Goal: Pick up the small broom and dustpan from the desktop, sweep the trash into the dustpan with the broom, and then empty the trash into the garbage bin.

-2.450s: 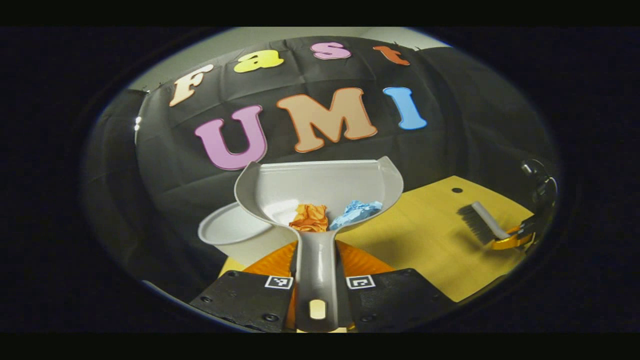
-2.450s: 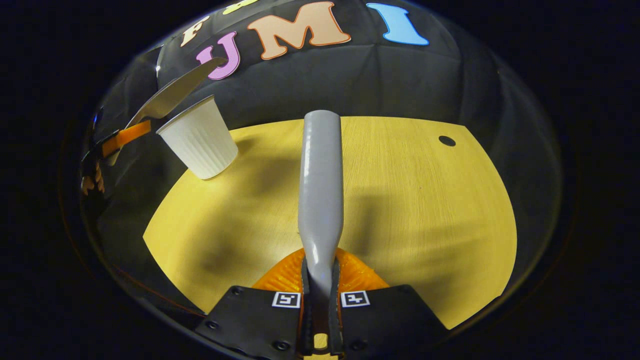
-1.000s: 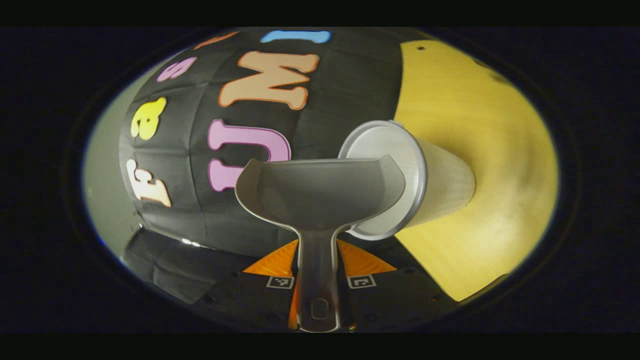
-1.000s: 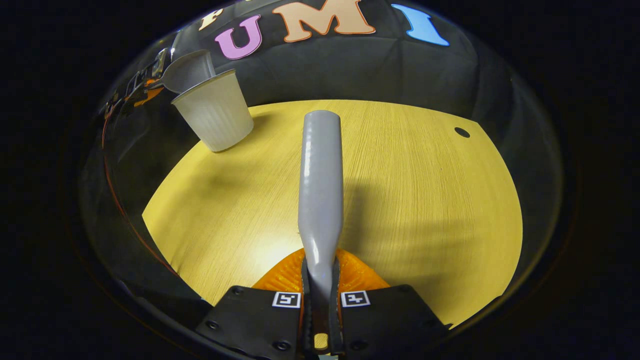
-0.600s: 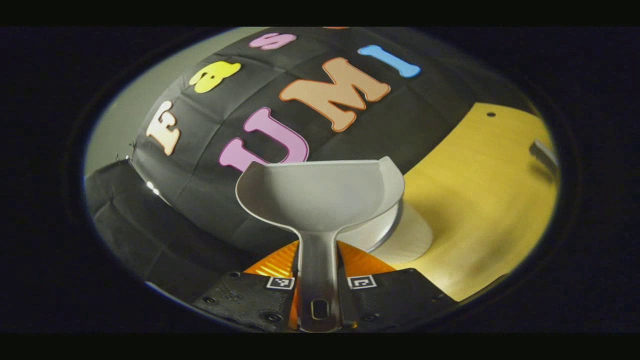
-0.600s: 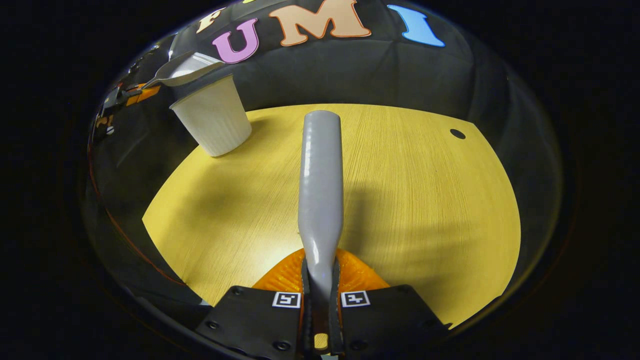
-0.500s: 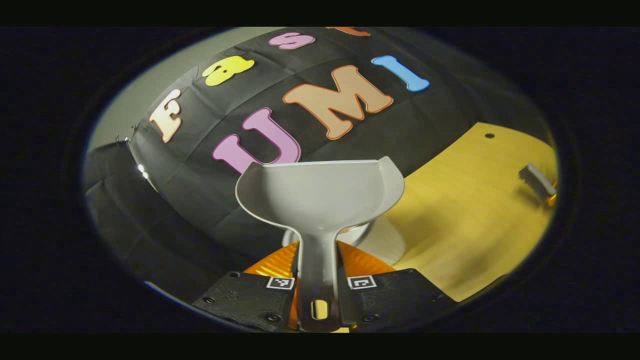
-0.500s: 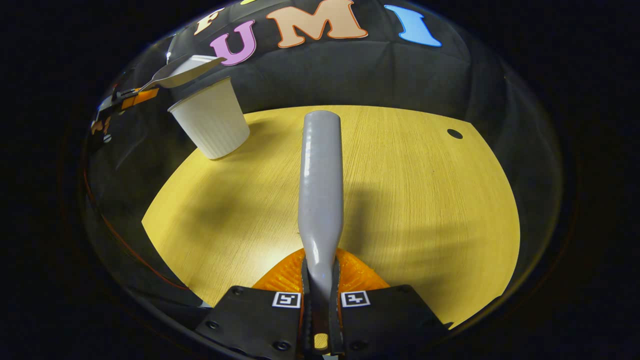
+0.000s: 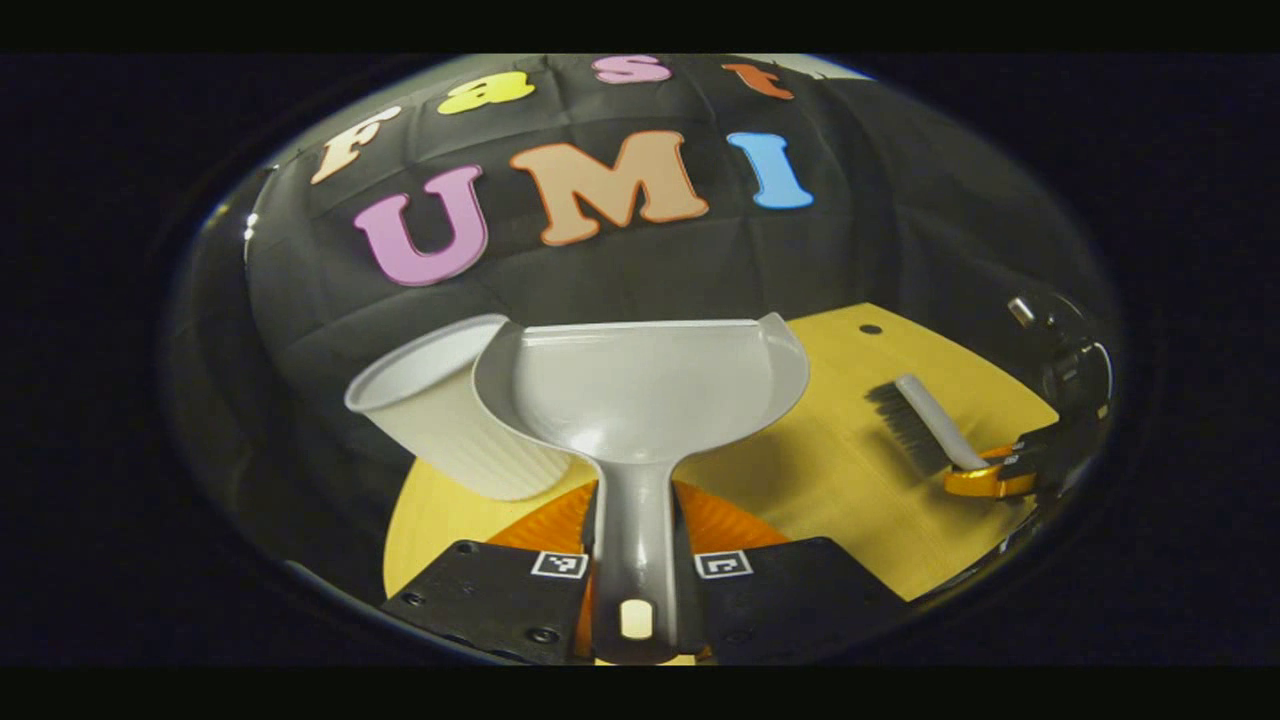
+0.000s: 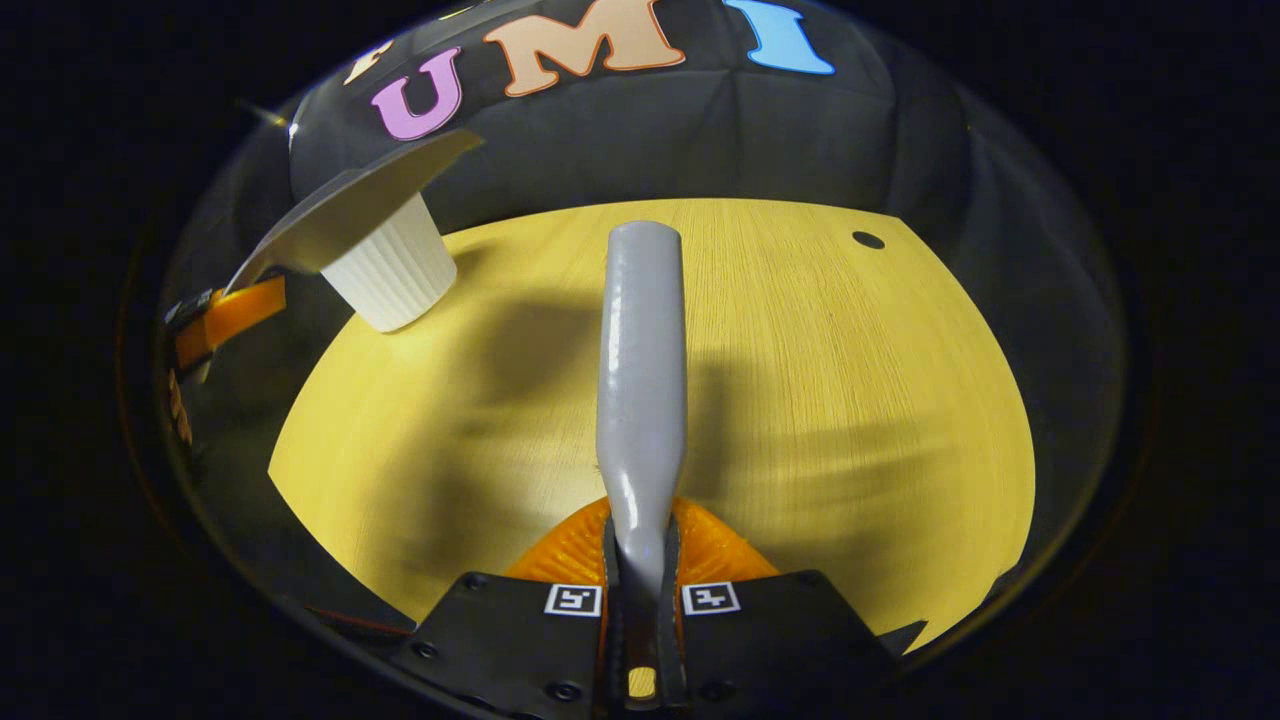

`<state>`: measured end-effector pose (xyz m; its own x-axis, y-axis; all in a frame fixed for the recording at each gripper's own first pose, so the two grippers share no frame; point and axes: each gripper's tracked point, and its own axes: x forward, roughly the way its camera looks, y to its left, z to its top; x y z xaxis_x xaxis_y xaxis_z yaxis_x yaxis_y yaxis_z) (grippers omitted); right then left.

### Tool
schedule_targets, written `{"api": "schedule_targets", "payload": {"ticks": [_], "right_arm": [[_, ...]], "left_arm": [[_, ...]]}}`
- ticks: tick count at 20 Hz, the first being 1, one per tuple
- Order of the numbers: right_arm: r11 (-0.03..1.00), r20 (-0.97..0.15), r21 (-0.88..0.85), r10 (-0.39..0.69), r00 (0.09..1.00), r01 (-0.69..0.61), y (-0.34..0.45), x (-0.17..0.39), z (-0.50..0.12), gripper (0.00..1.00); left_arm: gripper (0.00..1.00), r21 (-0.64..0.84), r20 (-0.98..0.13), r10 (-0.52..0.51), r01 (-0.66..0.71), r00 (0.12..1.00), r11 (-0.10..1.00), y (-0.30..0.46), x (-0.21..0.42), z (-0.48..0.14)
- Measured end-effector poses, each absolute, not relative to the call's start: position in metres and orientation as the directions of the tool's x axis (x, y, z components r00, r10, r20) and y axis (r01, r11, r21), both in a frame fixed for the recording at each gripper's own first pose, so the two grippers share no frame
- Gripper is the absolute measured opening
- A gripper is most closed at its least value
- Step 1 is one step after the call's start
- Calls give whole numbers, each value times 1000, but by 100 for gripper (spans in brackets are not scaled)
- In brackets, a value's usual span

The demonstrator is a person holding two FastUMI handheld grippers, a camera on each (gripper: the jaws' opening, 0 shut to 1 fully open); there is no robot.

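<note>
My left gripper [image 9: 635, 522] is shut on the handle of the grey dustpan [image 9: 640, 385], which is held level with its scoop bare. The white ribbed garbage bin [image 9: 440, 425] stands upright just behind the scoop's left side; its inside is hidden. In the right gripper view, my right gripper [image 10: 640, 545] is shut on the grey handle of the small broom [image 10: 640, 360], held above the yellow desktop [image 10: 830, 400]. There the dustpan [image 10: 350, 210] hangs over the bin [image 10: 390, 275], with the left gripper [image 10: 225, 312] behind it. The left gripper view has the broom [image 9: 925, 425] bristles-down at the right, in the right gripper [image 9: 985, 482].
The yellow desktop [image 9: 850, 480] carries a small dark hole [image 9: 870, 328] near its far edge. The black cloth wall rises right behind the bin. The desk's left edge lies close to the bin.
The orange and blue paper wads have left the dustpan. The dustpan was rolled over the bin, then came back level and drew back. The broom has barely moved.
</note>
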<state>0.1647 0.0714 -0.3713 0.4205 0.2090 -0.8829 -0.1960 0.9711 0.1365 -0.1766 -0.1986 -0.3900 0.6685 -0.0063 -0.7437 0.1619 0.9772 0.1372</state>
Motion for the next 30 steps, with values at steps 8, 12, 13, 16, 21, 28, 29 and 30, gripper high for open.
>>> {"api": "schedule_targets", "payload": {"ticks": [8, 12, 13, 16, 21, 28, 29, 30], "right_arm": [[980, -941, 36, 100, 324, -197, 58, 148, -383, 15], [978, -965, -20, 35, 260, -206, 55, 144, -377, 15], [977, -969, -25, 28, 247, -210, 55, 144, -375, 15], [974, -972, -37, 17, 234, -223, 52, 145, -375, 16], [970, -982, -33, 14, 190, -240, 50, 142, -372, 31], [969, -961, -40, 30, 275, -245, 49, 149, -347, 87], [970, -948, -37, 42, 314, -242, 48, 153, -336, 100], [971, -929, -30, 60, 365, -236, 50, 158, -321, 100]], "left_arm": [[25, 102, -863, 41, 96, 503, 990, -192, -247, -471], [26, 90, -898, 51, 68, 437, 994, -188, -270, -496], [25, 93, -906, 54, 72, 420, 993, -186, -274, -499], [27, 75, -919, 43, 67, 391, 995, -189, -282, -502], [33, 49, -931, 26, 52, 364, 997, -194, -289, -507], [95, 80, -890, 26, 98, 455, 992, -198, -278, -495], [96, 101, -870, 38, 103, 492, 990, -197, -271, -487], [96, 132, -835, 55, 102, 547, 986, -195, -262, -473]]}}
